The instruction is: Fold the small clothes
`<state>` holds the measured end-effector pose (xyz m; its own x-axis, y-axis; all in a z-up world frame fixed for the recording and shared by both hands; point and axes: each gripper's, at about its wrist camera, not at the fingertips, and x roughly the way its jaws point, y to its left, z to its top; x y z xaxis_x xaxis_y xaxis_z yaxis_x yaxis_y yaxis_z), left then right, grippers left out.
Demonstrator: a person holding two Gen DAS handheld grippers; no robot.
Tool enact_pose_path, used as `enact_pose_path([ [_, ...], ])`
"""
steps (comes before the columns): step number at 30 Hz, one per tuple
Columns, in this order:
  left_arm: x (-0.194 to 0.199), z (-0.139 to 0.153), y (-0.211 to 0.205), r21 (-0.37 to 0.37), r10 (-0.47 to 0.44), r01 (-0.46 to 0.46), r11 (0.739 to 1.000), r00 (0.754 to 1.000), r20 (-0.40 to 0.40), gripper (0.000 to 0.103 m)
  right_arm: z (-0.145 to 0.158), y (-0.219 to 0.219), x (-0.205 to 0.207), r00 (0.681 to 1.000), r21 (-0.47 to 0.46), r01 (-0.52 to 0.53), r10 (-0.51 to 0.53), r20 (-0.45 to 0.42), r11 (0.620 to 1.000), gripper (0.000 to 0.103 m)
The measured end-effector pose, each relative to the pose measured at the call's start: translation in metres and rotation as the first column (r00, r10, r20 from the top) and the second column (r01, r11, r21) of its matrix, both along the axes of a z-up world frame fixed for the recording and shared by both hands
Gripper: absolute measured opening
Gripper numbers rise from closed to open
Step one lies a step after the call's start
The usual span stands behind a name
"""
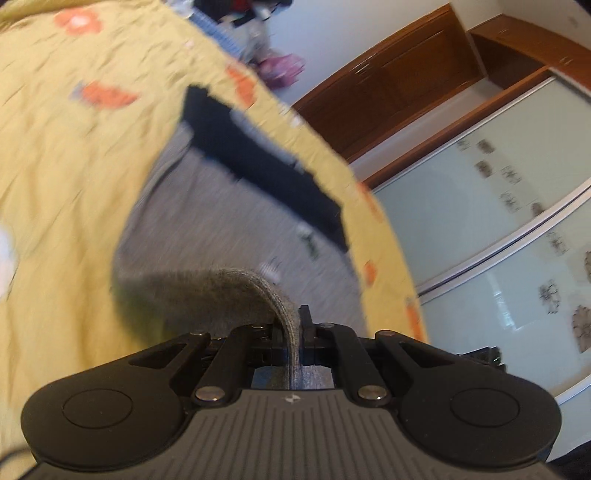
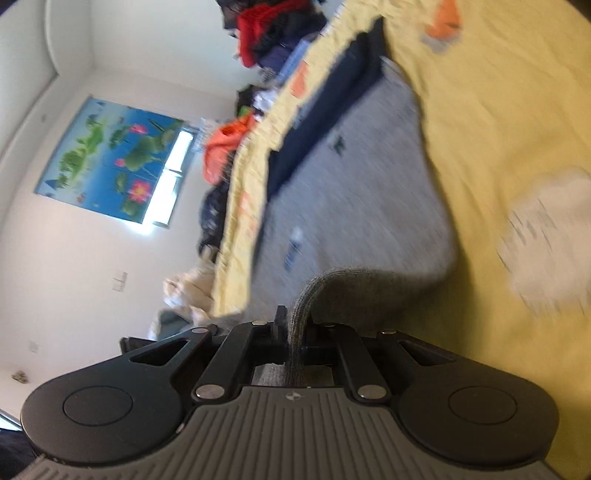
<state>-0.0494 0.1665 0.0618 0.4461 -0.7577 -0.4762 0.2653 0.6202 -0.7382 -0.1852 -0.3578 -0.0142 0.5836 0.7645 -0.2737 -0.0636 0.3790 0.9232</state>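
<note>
A small grey garment (image 1: 229, 221) with a dark navy band (image 1: 258, 162) at its far end lies spread on a yellow flowered bedsheet (image 1: 66, 155). My left gripper (image 1: 291, 325) is shut on the garment's near grey edge, which runs up between the jaws. In the right wrist view the same grey garment (image 2: 351, 192) with its navy band (image 2: 325, 107) stretches away. My right gripper (image 2: 295, 325) is shut on another part of the near grey edge. Both views are motion blurred.
Wooden cabinets (image 1: 399, 85) and frosted sliding doors (image 1: 480, 206) stand beyond the bed edge. A pile of clothes (image 2: 266, 33), an orange item (image 2: 225, 147) and a lotus poster (image 2: 114, 158) lie past the bed's other side.
</note>
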Motion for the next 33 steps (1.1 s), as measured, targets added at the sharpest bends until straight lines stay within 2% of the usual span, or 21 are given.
enact_pose_path([
  [5, 0.073, 0.023, -0.012, -0.088, 0.061, -0.055, 0.995, 0.996, 0.066, 0.005, 0.029, -0.026, 0.073, 0.99, 0.097, 0.08, -0.09, 0.104, 0.992, 0.016],
  [9, 0.151, 0.028, -0.028, -0.084, 0.101, -0.093, 0.992, 0.99, 0.102, 0.005, 0.037, -0.052, 0.148, 0.977, 0.165, 0.157, -0.178, 0.118, 0.974, 0.016],
  [11, 0.189, 0.027, -0.036, -0.043, 0.129, -0.125, 0.991, 0.985, 0.114, 0.005, 0.032, -0.063, 0.191, 0.971, 0.175, 0.2, -0.219, 0.098, 0.964, 0.016],
  [15, 0.264, 0.007, -0.049, -0.001, 0.191, -0.192, 0.981, 0.978, 0.089, 0.005, 0.007, -0.079, 0.266, 0.957, 0.153, 0.282, -0.288, 0.02, 0.947, 0.016],
  [17, 0.29, -0.005, -0.055, 0.024, 0.213, -0.216, 0.976, 0.974, 0.073, 0.005, -0.009, -0.083, 0.298, 0.953, 0.13, 0.301, -0.301, -0.018, 0.945, 0.016],
  [19, 0.312, -0.021, -0.059, 0.076, 0.265, -0.268, 0.96, 0.963, 0.048, 0.005, -0.026, -0.083, 0.323, 0.952, 0.101, 0.305, -0.301, -0.053, 0.947, 0.016],
  [21, 0.327, -0.036, -0.059, 0.074, 0.291, -0.29, 0.954, 0.957, -0.01, 0.007, -0.042, -0.085, 0.341, 0.944, 0.089, 0.324, -0.316, -0.091, 0.942, 0.021],
  [23, 0.337, -0.043, -0.059, 0.038, 0.271, -0.269, 0.962, 0.962, -0.041, 0.016, -0.056, -0.088, 0.348, 0.917, 0.054, 0.377, -0.364, -0.162, 0.925, 0.054],
  [24, 0.332, -0.042, -0.058, 0.018, 0.266, -0.266, 0.964, 0.964, -0.016, 0.021, -0.06, -0.09, 0.348, 0.905, 0.068, 0.405, -0.389, -0.17, 0.912, 0.078],
  [25, 0.325, -0.039, -0.055, 0.012, 0.277, -0.277, 0.961, 0.961, 0.021, 0.038, -0.061, -0.09, 0.344, 0.906, 0.1, 0.416, -0.401, -0.139, 0.904, 0.08],
  [26, 0.317, -0.035, -0.051, 0.017, 0.298, -0.3, 0.954, 0.953, 0.049, 0.068, -0.058, -0.09, 0.339, 0.905, 0.098, 0.421, -0.409, -0.122, 0.902, 0.081],
  [27, 0.308, -0.031, -0.044, 0.028, 0.336, -0.338, 0.941, 0.939, 0.071, 0.084, -0.056, -0.089, 0.334, 0.904, 0.085, 0.422, -0.413, -0.11, 0.902, 0.083],
  [28, 0.298, -0.028, -0.035, 0.046, 0.393, -0.398, 0.916, 0.914, 0.097, 0.098, -0.052, -0.087, 0.326, 0.906, 0.071, 0.419, -0.412, -0.096, 0.905, 0.083],
  [30, 0.271, -0.022, -0.017, 0.057, 0.473, -0.482, 0.874, 0.872, 0.122, 0.098, -0.048, -0.083, 0.306, 0.91, 0.03, 0.409, -0.405, -0.083, 0.912, 0.083],
  [33, 0.224, -0.027, 0.008, 0.004, 0.528, -0.529, 0.849, 0.848, 0.055, 0.098, -0.044, -0.08, 0.259, 0.915, -0.017, 0.398, -0.399, -0.058, 0.917, 0.083],
])
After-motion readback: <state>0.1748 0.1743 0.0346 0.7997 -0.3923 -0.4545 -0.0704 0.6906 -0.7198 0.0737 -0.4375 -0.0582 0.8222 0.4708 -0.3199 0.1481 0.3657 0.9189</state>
